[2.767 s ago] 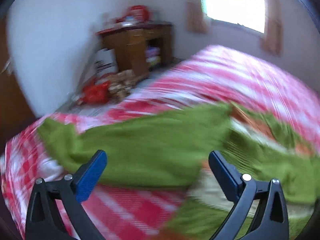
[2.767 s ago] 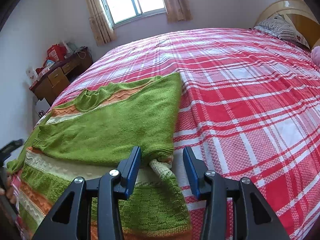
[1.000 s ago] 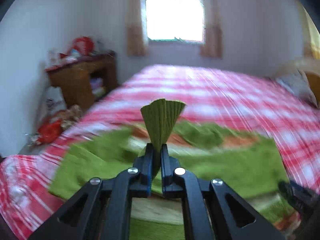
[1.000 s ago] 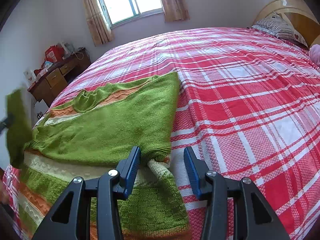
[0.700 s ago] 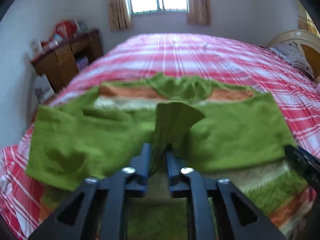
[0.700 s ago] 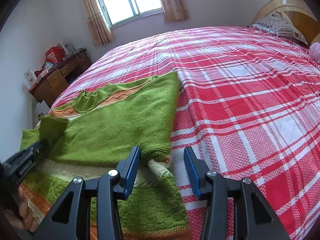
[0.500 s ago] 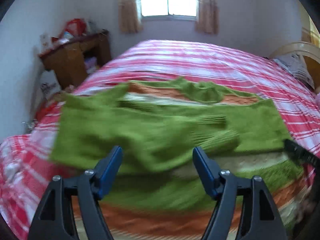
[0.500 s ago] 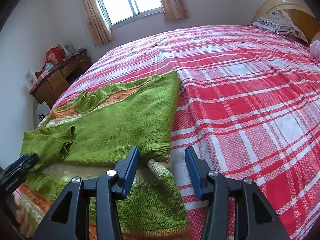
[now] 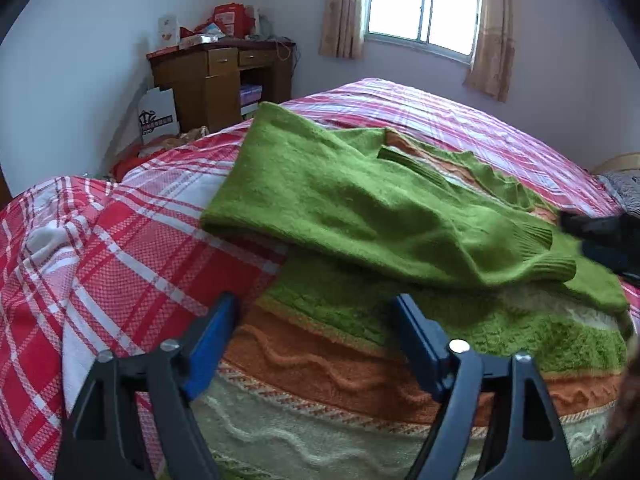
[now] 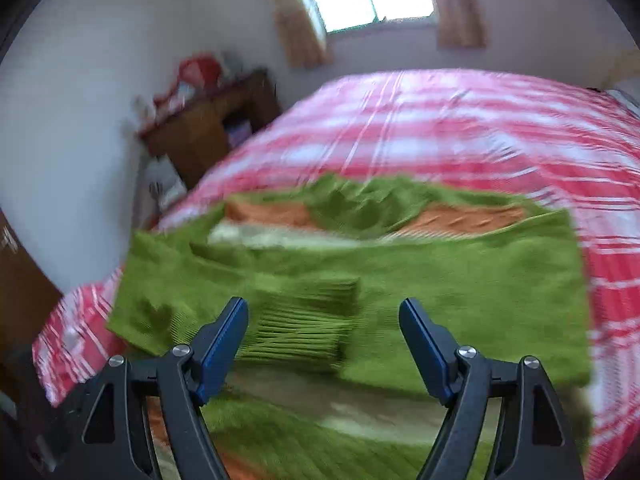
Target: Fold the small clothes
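Landmark: green sweater (image 9: 360, 208), lying flat on red plaid bed (image 9: 120, 240), both sleeves folded across chest. Wooden desk (image 9: 216, 80) beyond sweater's left edge, window (image 9: 420, 4) behind it. Left gripper (image 9: 316, 344) over sweater's orange-striped hem, jaws just opened, released, nothing between them. Right gripper (image 10: 324, 344) over ribbed cuff (image 10: 308, 320) at sweater's middle, jaws just widened, empty; view blurred.
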Demonstrator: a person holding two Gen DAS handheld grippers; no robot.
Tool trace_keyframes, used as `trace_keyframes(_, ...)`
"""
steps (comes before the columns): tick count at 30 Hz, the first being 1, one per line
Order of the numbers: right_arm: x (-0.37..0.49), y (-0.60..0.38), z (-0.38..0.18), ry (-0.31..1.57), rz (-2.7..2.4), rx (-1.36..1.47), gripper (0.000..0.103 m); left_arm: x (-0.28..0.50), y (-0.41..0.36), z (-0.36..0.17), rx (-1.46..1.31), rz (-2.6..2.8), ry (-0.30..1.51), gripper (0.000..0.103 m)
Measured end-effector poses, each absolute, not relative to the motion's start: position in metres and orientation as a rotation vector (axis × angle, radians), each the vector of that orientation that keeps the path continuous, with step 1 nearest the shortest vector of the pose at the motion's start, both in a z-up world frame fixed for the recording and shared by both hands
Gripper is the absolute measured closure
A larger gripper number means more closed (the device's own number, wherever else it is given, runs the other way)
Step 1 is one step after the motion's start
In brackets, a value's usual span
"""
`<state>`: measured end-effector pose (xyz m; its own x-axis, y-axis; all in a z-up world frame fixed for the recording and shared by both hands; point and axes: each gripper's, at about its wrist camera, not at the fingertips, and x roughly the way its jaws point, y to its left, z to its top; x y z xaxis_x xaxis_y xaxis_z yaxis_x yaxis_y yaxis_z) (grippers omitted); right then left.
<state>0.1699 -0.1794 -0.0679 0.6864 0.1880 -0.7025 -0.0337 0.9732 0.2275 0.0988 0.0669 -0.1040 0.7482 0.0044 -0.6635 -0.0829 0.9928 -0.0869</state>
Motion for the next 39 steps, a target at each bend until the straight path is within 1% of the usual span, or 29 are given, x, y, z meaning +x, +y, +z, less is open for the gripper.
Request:
trace_keyframes(2, 0.184, -0.165, -0.083, 0.854, 0.094, 0.149, 0.027, 0.101, 0.066, -0.105, -0.112, 0.023, 0.73, 0.009)
trace_keyframes(3, 0.186, -0.158, -0.088, 0.868, 0.089, 0.128, 0.031, 0.102, 0.064, -0.106, -0.105, 0.021, 0.731, 0.008)
trace_keyframes(4, 0.19, -0.151, -0.095, 0.884, 0.082, 0.097, 0.048, 0.103, 0.063, -0.106, -0.1, 0.023, 0.731, 0.007)
trace_keyframes(5, 0.189, -0.147, -0.095, 0.883, 0.069, 0.069, 0.058, 0.102, 0.063, -0.105, -0.096, 0.024, 0.729, 0.006)
trace_keyframes(6, 0.186, -0.146, -0.093, 0.874, 0.071, 0.055, 0.065, 0.101, 0.063, -0.105, -0.097, 0.022, 0.728, 0.006)
trace_keyframes(7, 0.186, -0.144, -0.091, 0.862, 0.078, 0.038, 0.081, 0.102, 0.064, -0.105, -0.101, 0.019, 0.726, 0.006)
trace_keyframes(11, 0.185, -0.14, -0.075, 0.824, 0.069, -0.018, 0.087, 0.102, 0.068, -0.105, -0.129, 0.002, 0.717, 0.006)
trace_keyframes(17, 0.177, -0.13, -0.004, 0.639, 0.086, -0.059, 0.087, 0.1, 0.072, -0.105, -0.139, -0.004, 0.718, 0.006)
trace_keyframes(21, 0.171, -0.143, 0.046, 0.517, 0.058, -0.073, 0.087, 0.1, 0.072, -0.105, -0.137, -0.002, 0.719, 0.006)
trace_keyframes(25, 0.163, -0.173, 0.067, 0.477, 0.009, -0.104, 0.088, 0.1, 0.073, -0.105, -0.134, 0.0, 0.721, 0.006)
trace_keyframes(29, 0.154, -0.219, 0.055, 0.506, -0.091, -0.128, 0.088, 0.101, 0.071, -0.105, -0.126, 0.005, 0.722, 0.006)
trace_keyframes(33, 0.154, -0.26, 0.01, 0.608, -0.154, -0.118, 0.087, 0.1, 0.071, -0.106, -0.117, 0.012, 0.725, 0.006)
trace_keyframes(36, 0.156, -0.272, -0.031, 0.691, -0.192, -0.134, 0.087, 0.1, 0.071, -0.105, -0.114, 0.014, 0.727, 0.005)
trace_keyframes(39, 0.157, -0.28, -0.057, 0.761, -0.199, -0.118, 0.086, 0.101, 0.07, -0.105, -0.11, 0.017, 0.73, 0.005)
